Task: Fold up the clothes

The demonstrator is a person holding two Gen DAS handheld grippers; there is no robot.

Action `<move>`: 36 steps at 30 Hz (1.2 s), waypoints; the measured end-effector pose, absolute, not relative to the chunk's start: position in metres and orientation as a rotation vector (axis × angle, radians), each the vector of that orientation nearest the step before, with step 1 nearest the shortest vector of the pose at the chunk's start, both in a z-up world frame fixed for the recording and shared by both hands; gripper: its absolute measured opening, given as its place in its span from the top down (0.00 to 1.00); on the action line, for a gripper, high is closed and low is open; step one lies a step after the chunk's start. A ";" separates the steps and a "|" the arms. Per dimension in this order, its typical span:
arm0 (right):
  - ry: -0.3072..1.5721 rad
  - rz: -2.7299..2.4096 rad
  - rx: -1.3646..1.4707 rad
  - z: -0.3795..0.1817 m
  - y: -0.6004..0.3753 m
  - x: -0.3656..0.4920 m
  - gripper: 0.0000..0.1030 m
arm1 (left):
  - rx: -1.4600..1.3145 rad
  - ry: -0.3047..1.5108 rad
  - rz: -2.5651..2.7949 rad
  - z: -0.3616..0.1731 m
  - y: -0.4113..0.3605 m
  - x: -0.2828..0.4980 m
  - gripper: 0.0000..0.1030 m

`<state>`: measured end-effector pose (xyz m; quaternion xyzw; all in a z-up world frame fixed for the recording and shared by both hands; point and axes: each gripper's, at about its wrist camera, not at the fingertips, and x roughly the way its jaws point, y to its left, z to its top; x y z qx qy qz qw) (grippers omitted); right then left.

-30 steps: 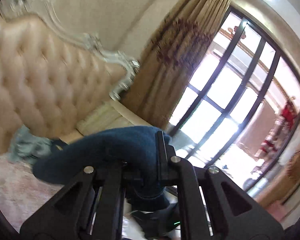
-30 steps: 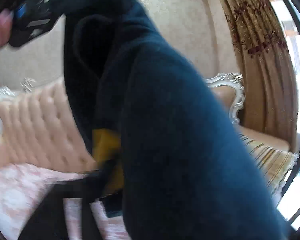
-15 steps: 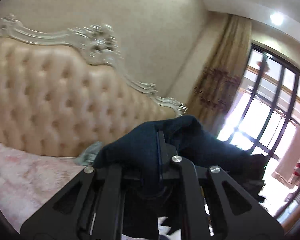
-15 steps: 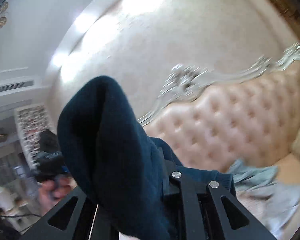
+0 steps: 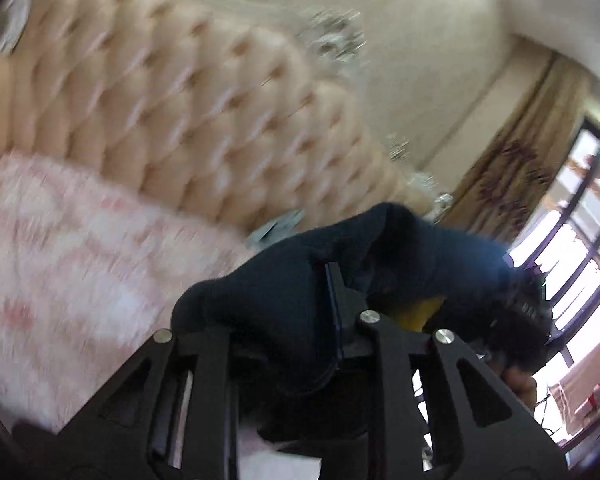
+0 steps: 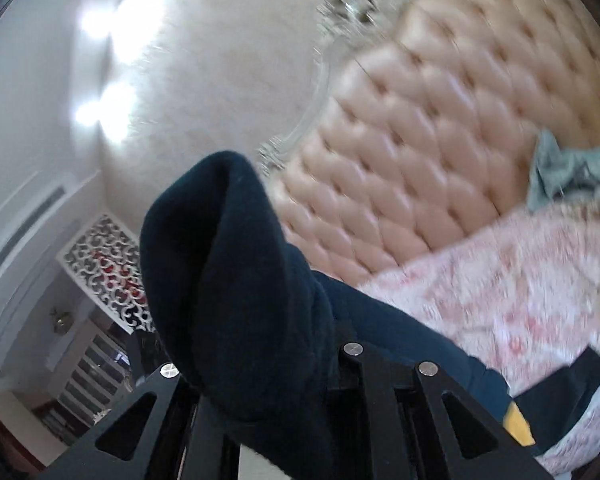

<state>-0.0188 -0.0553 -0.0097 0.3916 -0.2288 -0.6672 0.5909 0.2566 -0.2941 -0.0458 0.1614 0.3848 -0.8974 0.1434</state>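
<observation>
A dark navy garment [image 5: 284, 304] with a yellow patch [image 5: 418, 314] hangs between both grippers above the pink bed [image 5: 60, 256]. My left gripper [image 5: 300, 320] is shut on a bunched edge of it; the cloth drapes over the fingers and hides the tips. In the right wrist view my right gripper [image 6: 292, 344] is shut on another part of the same navy garment [image 6: 236, 288], which rises in a fold over the fingers and trails down right, its yellow patch [image 6: 518, 424] showing low at the right.
A tufted cream headboard [image 5: 188, 92] stands behind the bed, also in the right wrist view [image 6: 440, 140]. A grey-green garment [image 6: 568, 172] lies on the pink bedspread [image 6: 500, 300] by the headboard. Curtains [image 5: 512, 176] and a large window [image 5: 580, 248] are at the right.
Both views have swung and tilted down toward the bed, with motion blur. The navy garment stays gripped by both and has lowered, spreading between them.
</observation>
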 end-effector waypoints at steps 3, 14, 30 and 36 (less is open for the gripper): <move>-0.548 -1.540 0.996 -0.038 -0.077 -0.027 0.88 | 0.586 1.144 -2.467 -0.082 -0.299 0.265 0.50; -0.520 -1.609 1.141 -0.109 -0.081 -0.047 0.87 | 0.660 0.852 -2.660 -0.097 -0.229 0.246 0.19; -0.412 -1.614 1.200 -0.154 -0.059 -0.036 0.21 | 1.004 0.666 -2.567 -0.133 -0.212 0.157 0.87; -0.372 -1.555 1.175 -0.173 -0.059 -0.016 0.16 | 0.993 0.806 -2.595 -0.102 -0.224 0.172 0.87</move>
